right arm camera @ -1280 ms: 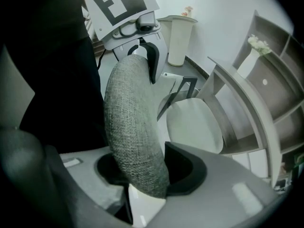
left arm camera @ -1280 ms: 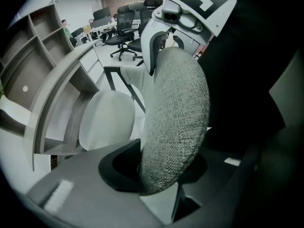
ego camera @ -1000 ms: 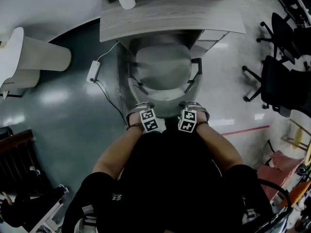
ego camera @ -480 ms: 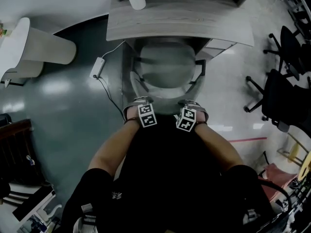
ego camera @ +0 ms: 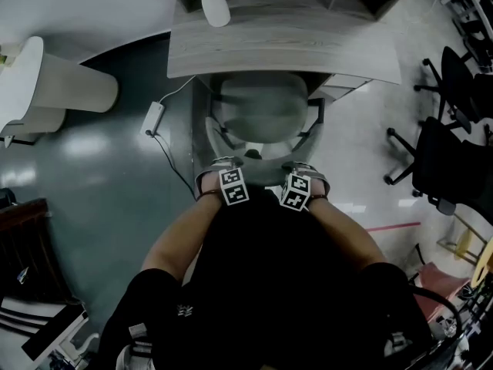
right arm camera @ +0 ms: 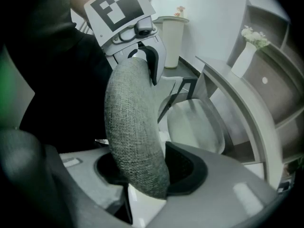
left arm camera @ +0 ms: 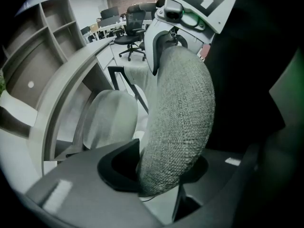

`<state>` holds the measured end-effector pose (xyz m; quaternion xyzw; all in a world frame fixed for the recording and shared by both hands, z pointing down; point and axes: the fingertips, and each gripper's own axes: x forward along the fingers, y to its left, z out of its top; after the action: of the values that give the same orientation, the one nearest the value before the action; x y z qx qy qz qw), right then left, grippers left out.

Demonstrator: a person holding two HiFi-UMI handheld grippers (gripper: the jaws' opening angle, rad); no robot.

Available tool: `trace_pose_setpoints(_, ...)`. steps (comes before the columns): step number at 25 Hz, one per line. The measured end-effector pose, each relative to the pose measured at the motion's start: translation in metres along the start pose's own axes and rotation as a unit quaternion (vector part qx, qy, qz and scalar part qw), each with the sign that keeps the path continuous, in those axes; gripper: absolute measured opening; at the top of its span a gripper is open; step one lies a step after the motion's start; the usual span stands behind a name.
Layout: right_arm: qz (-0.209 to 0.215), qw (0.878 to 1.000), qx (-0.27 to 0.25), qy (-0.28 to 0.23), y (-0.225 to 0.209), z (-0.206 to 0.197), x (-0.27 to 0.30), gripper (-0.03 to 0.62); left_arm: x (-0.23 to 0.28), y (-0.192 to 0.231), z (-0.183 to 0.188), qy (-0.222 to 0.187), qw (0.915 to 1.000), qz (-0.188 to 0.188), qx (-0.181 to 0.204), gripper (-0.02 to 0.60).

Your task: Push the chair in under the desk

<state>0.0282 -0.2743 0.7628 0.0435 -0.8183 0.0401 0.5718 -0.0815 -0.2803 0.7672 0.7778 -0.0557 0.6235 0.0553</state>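
Note:
A grey fabric chair (ego camera: 258, 110) stands at the wooden desk (ego camera: 285, 45), its seat partly beneath the desk's front edge. Both grippers sit side by side on the top of the chair's backrest (ego camera: 262, 172). The left gripper (ego camera: 223, 166) has the padded backrest (left arm camera: 180, 108) between its jaws; the pads still touch it while the jaws are opening. My right gripper (ego camera: 304, 168) is shut on the same backrest (right arm camera: 130, 122). Each gripper view looks along the backrest's rim: the left gripper (left arm camera: 161, 170) faces right, the right gripper (right arm camera: 147, 167) faces left.
A white vase with flowers (ego camera: 214, 6) stands on the desk's left end. A white cylindrical stand (ego camera: 69, 83) is at the left. A power strip with its cable (ego camera: 152, 116) lies on the floor beside the chair. Black office chairs (ego camera: 447, 145) stand at the right.
The chair has rolled forward with both grippers on its backrest. Its seat now reaches further under the desk's edge.

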Motion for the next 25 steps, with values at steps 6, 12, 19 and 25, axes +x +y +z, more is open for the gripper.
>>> trace_pose_setpoints(6, -0.006, 1.000, 0.004, 0.014, -0.031, -0.005, 0.010, 0.176, 0.009, 0.028, 0.006, -0.004, 1.0000, 0.005, 0.001, 0.183)
trace_pose_setpoints(12, -0.002, 1.000, 0.004, 0.021, -0.050, -0.005, 0.014, 0.177, 0.013, 0.047, 0.008, -0.002, 1.0000, 0.002, 0.003, 0.183)
trace_pose_setpoints(19, -0.007, 1.000, 0.003, 0.017, -0.074, 0.000, 0.020, 0.178, 0.017, 0.073, 0.007, 0.000, 1.0000, 0.004, 0.009, 0.183)
trace_pose_setpoints(25, -0.016, 1.000, 0.004, 0.016, -0.099, 0.006, 0.023, 0.178, 0.019, 0.098, 0.007, -0.002, 0.9999, 0.006, 0.011, 0.183)
